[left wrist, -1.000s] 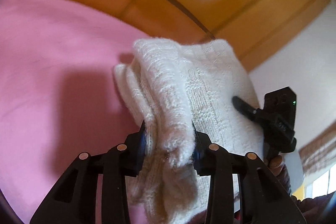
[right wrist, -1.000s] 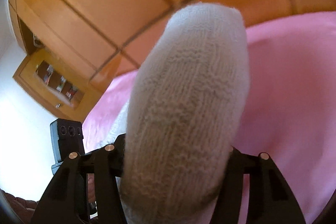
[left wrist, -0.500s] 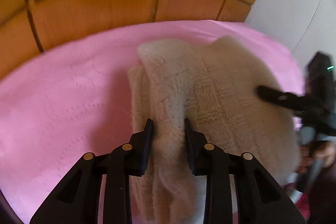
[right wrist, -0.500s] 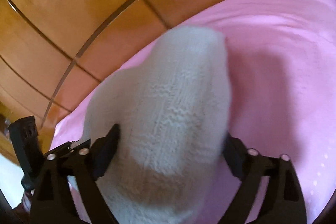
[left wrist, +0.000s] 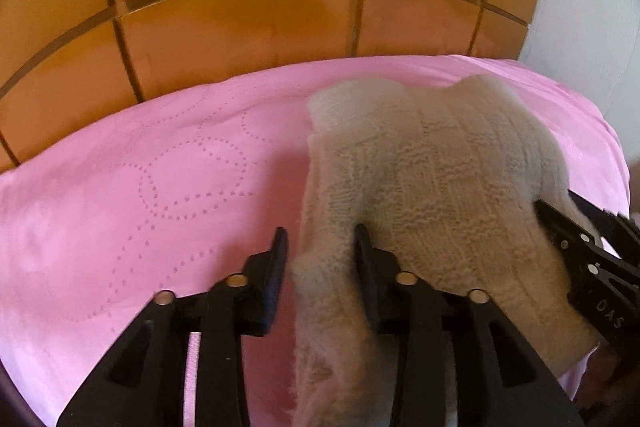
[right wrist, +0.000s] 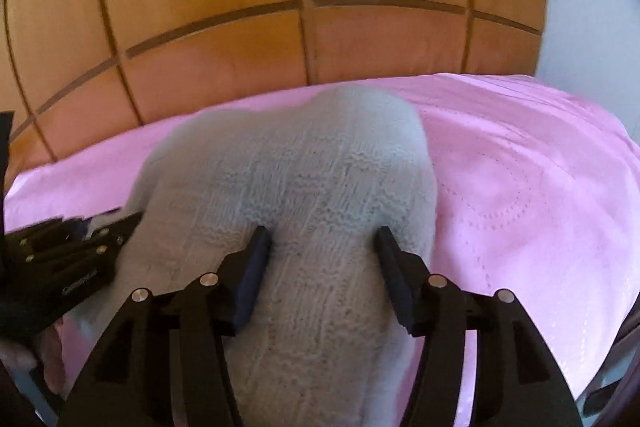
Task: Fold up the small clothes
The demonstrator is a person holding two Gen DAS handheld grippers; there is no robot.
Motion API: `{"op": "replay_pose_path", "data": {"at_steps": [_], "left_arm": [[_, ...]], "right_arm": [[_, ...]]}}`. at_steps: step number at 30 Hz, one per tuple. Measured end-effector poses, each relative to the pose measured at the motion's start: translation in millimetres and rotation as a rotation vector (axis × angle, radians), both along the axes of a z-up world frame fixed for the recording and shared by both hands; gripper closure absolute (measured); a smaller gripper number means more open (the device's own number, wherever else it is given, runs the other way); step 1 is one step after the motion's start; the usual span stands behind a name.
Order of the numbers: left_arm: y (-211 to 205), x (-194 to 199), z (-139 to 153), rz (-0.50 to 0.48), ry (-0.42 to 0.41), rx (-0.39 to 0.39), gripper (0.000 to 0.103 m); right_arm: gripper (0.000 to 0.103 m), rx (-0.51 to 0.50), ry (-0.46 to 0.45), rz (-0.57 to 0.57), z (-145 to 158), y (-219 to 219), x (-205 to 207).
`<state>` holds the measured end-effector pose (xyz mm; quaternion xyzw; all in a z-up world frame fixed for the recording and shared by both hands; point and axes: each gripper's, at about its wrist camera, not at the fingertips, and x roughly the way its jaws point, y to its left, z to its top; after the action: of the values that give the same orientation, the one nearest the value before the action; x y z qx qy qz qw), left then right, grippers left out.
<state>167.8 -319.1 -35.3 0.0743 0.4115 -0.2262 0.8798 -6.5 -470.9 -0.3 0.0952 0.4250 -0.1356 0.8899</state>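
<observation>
Left gripper point(left wrist: 320, 251) opening, cream knit garment point(left wrist: 432, 195) edge loose between jaws, left pad clear. Right gripper point(right wrist: 320, 247) closing, both pads pressing knit. Pink quilt point(left wrist: 140, 195) beneath.

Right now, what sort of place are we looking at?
Probably a bedroom: a quilted pink bedspread runs up to glossy wooden panelling, perhaps a headboard or wardrobe, beside a white wall. A cream knitted garment lies on it.
</observation>
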Motion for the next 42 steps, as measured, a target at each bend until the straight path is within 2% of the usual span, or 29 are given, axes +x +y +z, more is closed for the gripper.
{"op": "replay_pose_path", "data": {"at_steps": [1, 2, 6, 10, 21, 22, 23, 24, 31, 38, 42], "left_arm": [[1, 0, 2, 0.011, 0.005, -0.003, 0.060], [3, 0, 5, 0.031, 0.003, -0.006, 0.052], [13, -11, 15, 0.051, 0.011, -0.041, 0.046], [23, -28, 28, 0.055, -0.021, -0.061, 0.046], [45, -74, 54, 0.076, -0.103, -0.101, 0.044], [48, -78, 56, 0.078, -0.107, -0.104, 0.041], [49, -82, 57, 0.085, -0.115, -0.102, 0.031], [51, -86, 59, 0.091, -0.129, -0.103, 0.030], [66, -110, 65, 0.108, -0.168, -0.105, 0.030], [83, -124, 63, 0.148, -0.172, -0.114, 0.029], [94, -131, 62, 0.183, -0.182, -0.132, 0.023]], "right_arm": [[0.046, -0.010, 0.006, -0.010, 2, 3, 2], [0.046, -0.030, 0.014, -0.015, 5, 7, 0], [0.043, -0.022, 0.018, -0.026, 22, 8, -14], [0.031, 0.016, 0.009, -0.033, 25, 8, -27], [0.020, 0.047, 0.036, -0.096, 24, 27, -59], [0.017, 0.049, 0.037, -0.102, 25, 28, -61], [0.016, 0.053, 0.037, -0.106, 27, 30, -64], [0.013, 0.055, 0.037, -0.108, 28, 31, -65], [0.004, -0.038, 0.005, -0.135, 48, 50, -84], [0.003, -0.106, -0.030, -0.178, 62, 69, -99], [0.003, -0.151, -0.029, -0.183, 63, 79, -101]]}}
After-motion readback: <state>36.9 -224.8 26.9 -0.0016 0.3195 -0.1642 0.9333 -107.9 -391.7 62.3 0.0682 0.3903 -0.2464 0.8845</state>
